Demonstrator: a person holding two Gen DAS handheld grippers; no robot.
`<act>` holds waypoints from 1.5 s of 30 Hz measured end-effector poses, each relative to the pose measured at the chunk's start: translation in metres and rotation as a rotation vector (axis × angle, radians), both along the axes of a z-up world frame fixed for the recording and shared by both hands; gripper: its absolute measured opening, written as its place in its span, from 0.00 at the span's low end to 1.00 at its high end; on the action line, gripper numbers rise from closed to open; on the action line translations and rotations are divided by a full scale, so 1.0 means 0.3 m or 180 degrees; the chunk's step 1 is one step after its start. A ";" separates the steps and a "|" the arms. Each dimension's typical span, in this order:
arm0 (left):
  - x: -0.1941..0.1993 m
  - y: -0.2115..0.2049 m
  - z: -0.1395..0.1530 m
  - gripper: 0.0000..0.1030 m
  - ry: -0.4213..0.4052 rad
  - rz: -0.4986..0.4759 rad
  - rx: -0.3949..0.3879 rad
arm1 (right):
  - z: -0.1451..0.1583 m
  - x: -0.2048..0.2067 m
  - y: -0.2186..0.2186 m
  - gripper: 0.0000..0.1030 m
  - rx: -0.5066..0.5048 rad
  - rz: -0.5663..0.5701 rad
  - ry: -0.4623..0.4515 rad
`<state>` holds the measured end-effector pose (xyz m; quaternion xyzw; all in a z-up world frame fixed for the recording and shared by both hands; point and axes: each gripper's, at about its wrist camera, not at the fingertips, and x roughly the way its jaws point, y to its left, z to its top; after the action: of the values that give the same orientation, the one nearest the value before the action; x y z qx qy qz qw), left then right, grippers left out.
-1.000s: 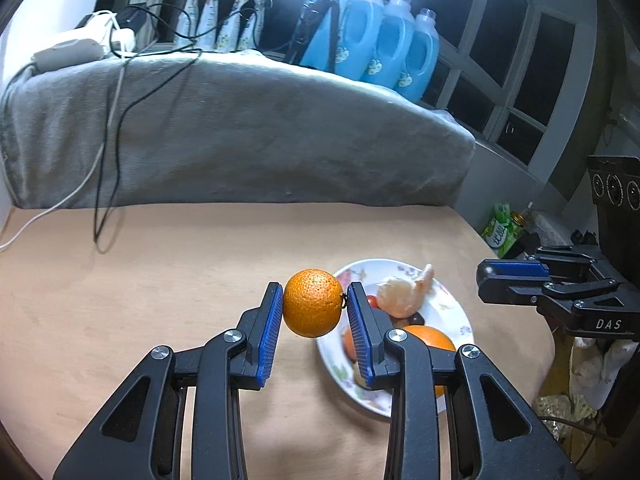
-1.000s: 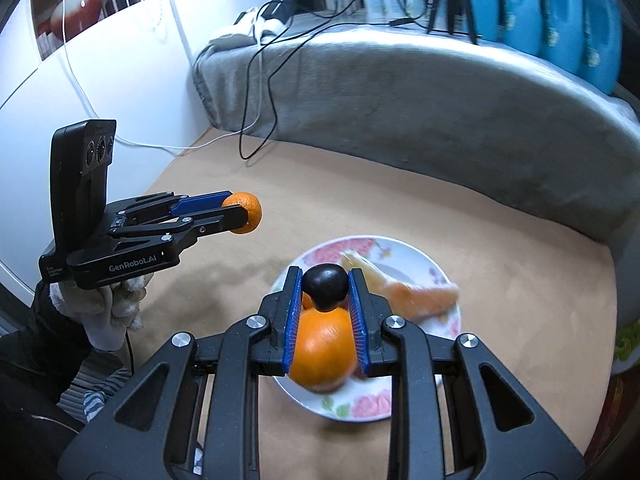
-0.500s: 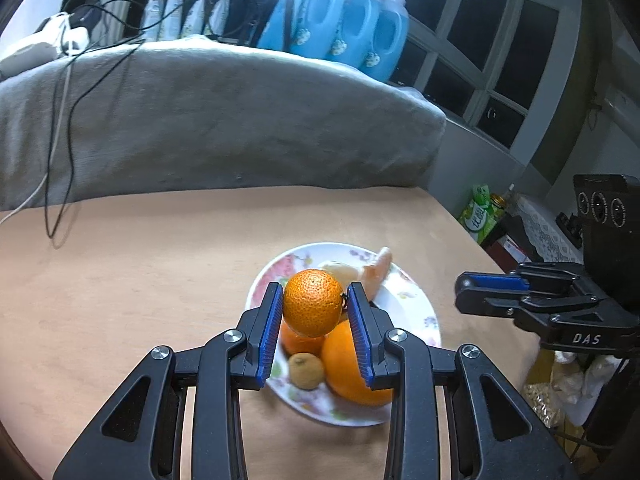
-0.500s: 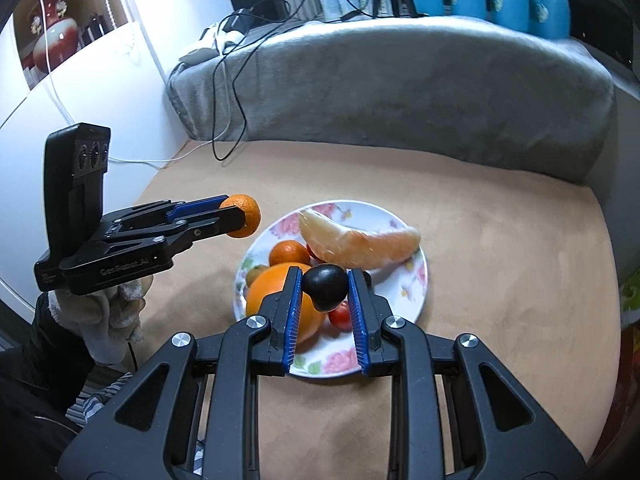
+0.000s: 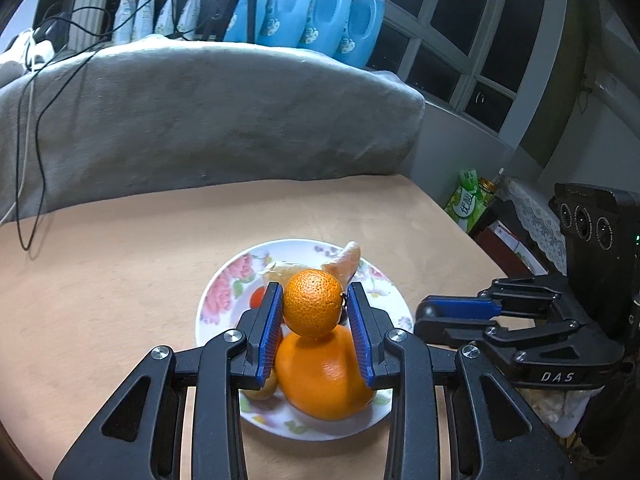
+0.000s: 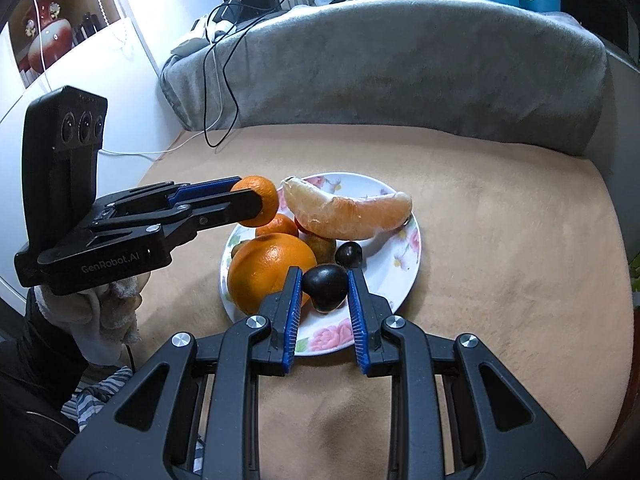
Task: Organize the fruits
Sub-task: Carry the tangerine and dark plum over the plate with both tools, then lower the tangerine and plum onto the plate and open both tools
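Note:
My left gripper (image 5: pixel 314 312) is shut on a small mandarin (image 5: pixel 312 303), held above the flowered plate (image 5: pixel 224 292). In the right wrist view that same mandarin (image 6: pixel 258 200) hangs over the plate's left edge. My right gripper (image 6: pixel 325 288) is shut on a dark plum (image 6: pixel 325 286), just above the near part of the plate (image 6: pixel 404 276). On the plate lie a big orange (image 6: pixel 268 266), a peeled pomelo segment (image 6: pixel 344 214), a second mandarin (image 6: pixel 278 226), a second dark plum (image 6: pixel 349 254), a brownish-green fruit and a small red one.
The plate sits on a round tan table (image 6: pixel 500 240). A grey blanket-covered bench (image 5: pixel 200 120) with cables (image 5: pixel 32 160) runs along the far side, blue bottles (image 5: pixel 320 8) behind it. A white-gloved hand (image 6: pixel 108 312) carries the left gripper at the table's left edge.
Both grippers have moved in over the plate with their fruit still held. The left gripper with the mandarin came from beside the plate to above it. The right gripper sank towards the plate's near part.

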<state>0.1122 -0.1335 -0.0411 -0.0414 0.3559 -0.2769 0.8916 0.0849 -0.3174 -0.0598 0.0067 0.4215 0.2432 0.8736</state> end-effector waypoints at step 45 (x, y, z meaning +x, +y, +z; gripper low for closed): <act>0.006 0.006 0.026 0.46 -0.0051 0.0073 -0.0028 | -0.001 -0.018 0.013 0.61 -0.0035 -0.0071 -0.0104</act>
<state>0.1139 -0.1318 -0.0333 -0.0472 0.3472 -0.2685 0.8973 0.0795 -0.3135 -0.0601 0.0026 0.4084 0.2312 0.8830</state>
